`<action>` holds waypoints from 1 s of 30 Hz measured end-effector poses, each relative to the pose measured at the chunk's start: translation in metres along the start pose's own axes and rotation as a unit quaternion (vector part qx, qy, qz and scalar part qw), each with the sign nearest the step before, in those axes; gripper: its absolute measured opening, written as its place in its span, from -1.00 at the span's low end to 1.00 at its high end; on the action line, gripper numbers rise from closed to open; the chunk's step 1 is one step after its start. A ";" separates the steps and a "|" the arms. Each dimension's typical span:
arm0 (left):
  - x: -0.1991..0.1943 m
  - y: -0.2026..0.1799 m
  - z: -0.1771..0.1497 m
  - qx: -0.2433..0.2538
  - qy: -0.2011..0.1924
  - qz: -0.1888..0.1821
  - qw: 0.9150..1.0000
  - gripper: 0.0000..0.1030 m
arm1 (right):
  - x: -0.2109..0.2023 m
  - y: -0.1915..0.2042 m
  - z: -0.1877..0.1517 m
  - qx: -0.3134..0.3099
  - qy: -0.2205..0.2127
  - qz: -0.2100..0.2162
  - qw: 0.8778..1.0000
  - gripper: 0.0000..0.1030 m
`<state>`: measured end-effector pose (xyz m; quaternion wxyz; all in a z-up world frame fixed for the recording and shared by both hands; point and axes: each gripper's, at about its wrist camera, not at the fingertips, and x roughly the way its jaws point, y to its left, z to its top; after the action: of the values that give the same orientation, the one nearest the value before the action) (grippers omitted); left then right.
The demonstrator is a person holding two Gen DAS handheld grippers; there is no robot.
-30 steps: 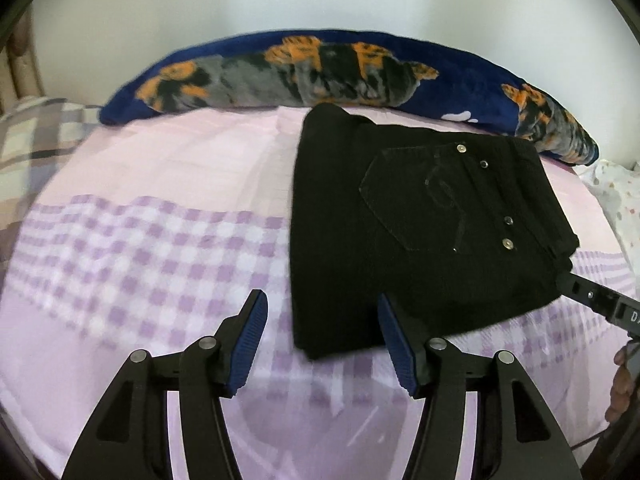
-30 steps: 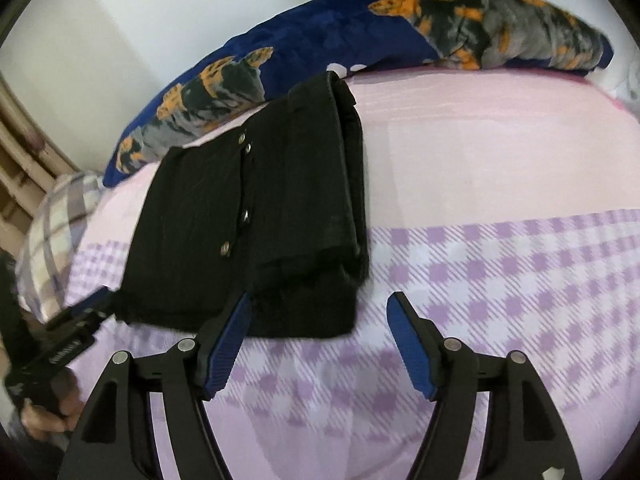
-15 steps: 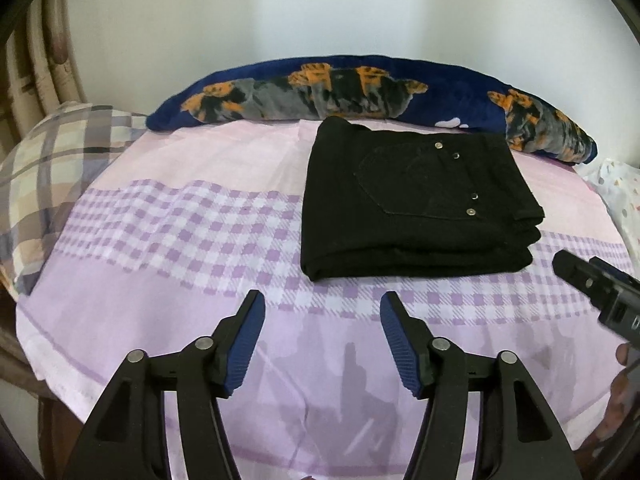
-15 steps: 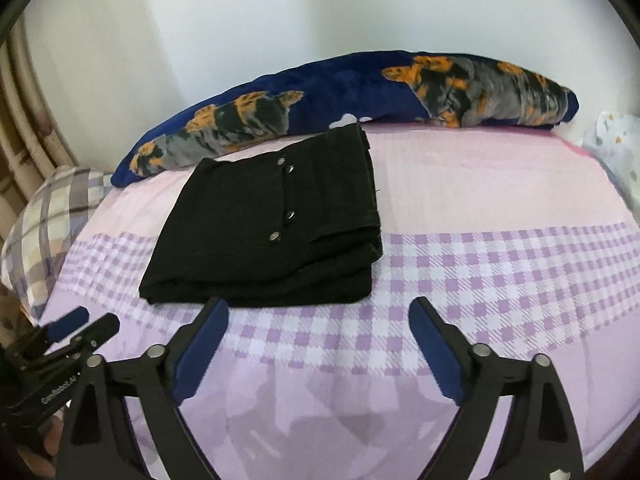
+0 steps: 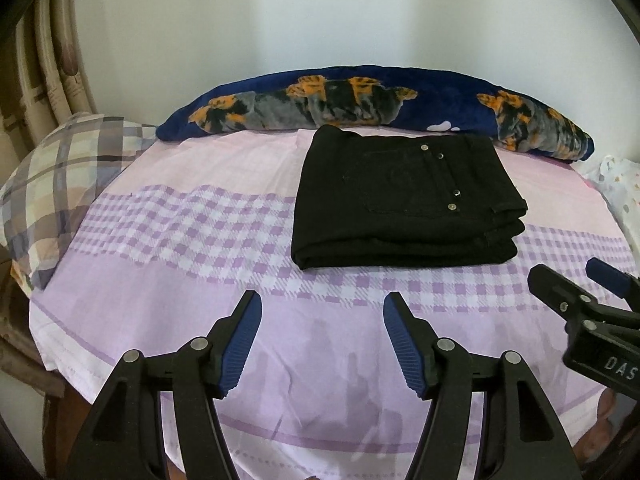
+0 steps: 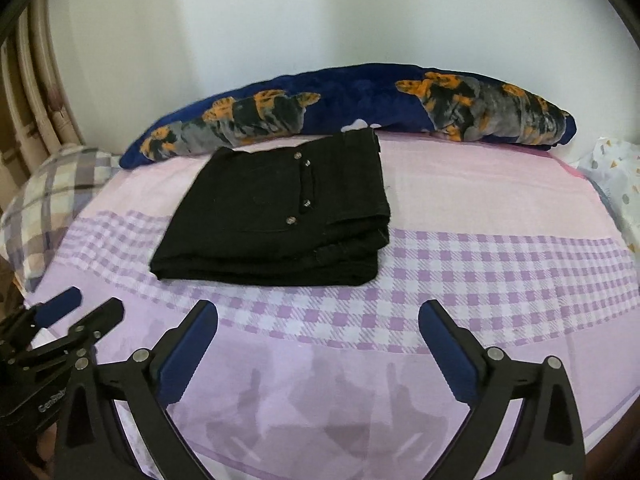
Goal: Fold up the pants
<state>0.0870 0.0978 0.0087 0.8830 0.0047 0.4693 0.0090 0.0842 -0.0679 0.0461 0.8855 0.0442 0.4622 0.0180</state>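
Observation:
The black pants [image 5: 404,200] lie folded in a compact stack on the pink and purple checked bed sheet [image 5: 200,232], back pocket and rivets up. They also show in the right wrist view [image 6: 276,216]. My left gripper [image 5: 322,308] is open and empty, above the sheet's near part, well short of the pants. My right gripper [image 6: 318,316] is open wider, empty, also short of the pants. The right gripper shows at the right edge of the left wrist view [image 5: 576,284]; the left gripper shows at the lower left of the right wrist view [image 6: 80,308].
A long navy pillow with orange and grey print [image 5: 360,100] lies behind the pants against the white wall. A plaid pillow [image 5: 60,184] sits at the left, a white patterned cloth [image 5: 620,184] at the right. The bed's near edge runs below the grippers.
Both grippers have pulled back from the folded pants toward the near edge of the bed. The right gripper has opened wider. The pants stay folded in place.

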 end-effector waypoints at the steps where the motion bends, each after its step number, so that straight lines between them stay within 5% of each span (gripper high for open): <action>1: 0.000 -0.001 0.000 0.000 0.001 0.000 1.000 0.25 | 0.001 0.000 0.000 -0.005 0.005 0.003 1.000 0.94; 30: 0.005 0.001 -0.003 -0.006 0.005 0.008 1.000 0.26 | 0.007 -0.002 0.001 -0.003 0.013 0.001 1.000 0.94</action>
<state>0.0870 0.0985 0.0030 0.8806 0.0029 0.4735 0.0195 0.0889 -0.0691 0.0408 0.8796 0.0415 0.4734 0.0208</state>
